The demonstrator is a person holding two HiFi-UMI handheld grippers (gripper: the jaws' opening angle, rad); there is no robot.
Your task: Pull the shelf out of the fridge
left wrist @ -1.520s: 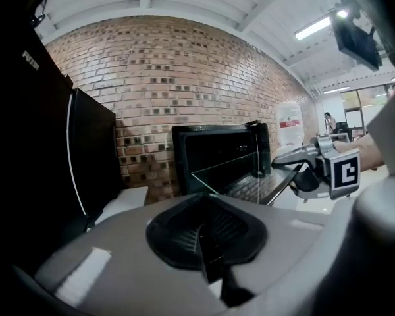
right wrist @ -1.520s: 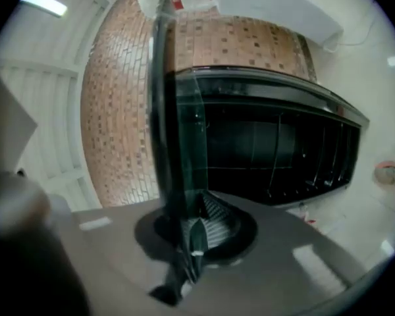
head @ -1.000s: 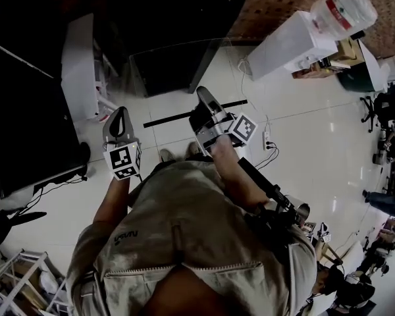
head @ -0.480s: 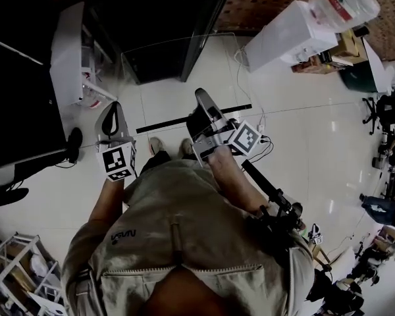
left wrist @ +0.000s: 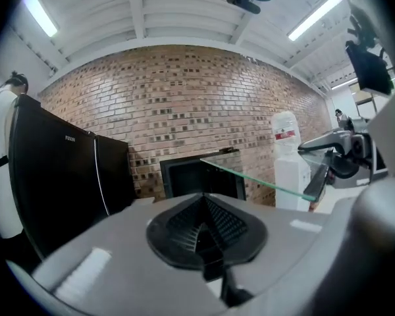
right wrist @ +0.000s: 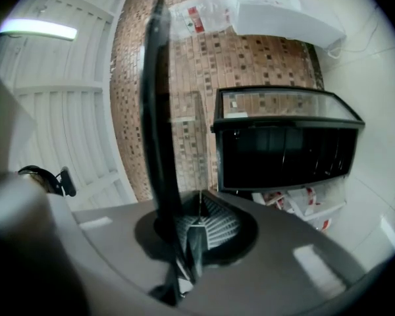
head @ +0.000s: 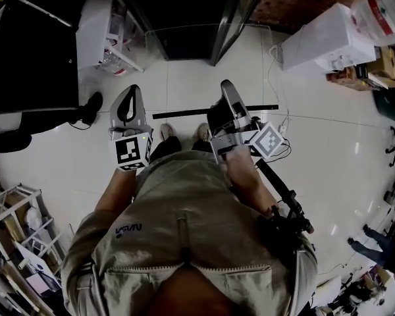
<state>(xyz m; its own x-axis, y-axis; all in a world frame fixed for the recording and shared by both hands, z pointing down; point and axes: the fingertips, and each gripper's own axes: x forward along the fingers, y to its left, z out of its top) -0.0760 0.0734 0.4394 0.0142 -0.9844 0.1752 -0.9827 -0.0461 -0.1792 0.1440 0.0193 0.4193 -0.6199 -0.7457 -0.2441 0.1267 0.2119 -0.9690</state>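
**Shelf extraction, carrying stage.** Nearest, the left gripper (left wrist: 204, 206) is clenched on nothing, its 2 ridged black pads meeting in a V. It rides beside the load, probably kept free as a spare support. The right gripper (right wrist: 196, 219) is clamped on the glass shelf (left wrist: 257, 176), pinching 1 edge beside a dark trim strip so that the pane juts forward in the air, roughly flat. The shelf is a thin, transparent rectangle with a green-tinted edge. Smooth glass likely slips easily, which would explain the tight pinch between ribbed pads. The shelf hangs above the glossy white tiled floor (head: 329, 143), wholly outside the black fridge (head: 184, 8), whose white-lined door (head: 95, 28) stands open. Beyond are a white water dispenser (head: 322, 41) and a brick wall (left wrist: 184, 104).
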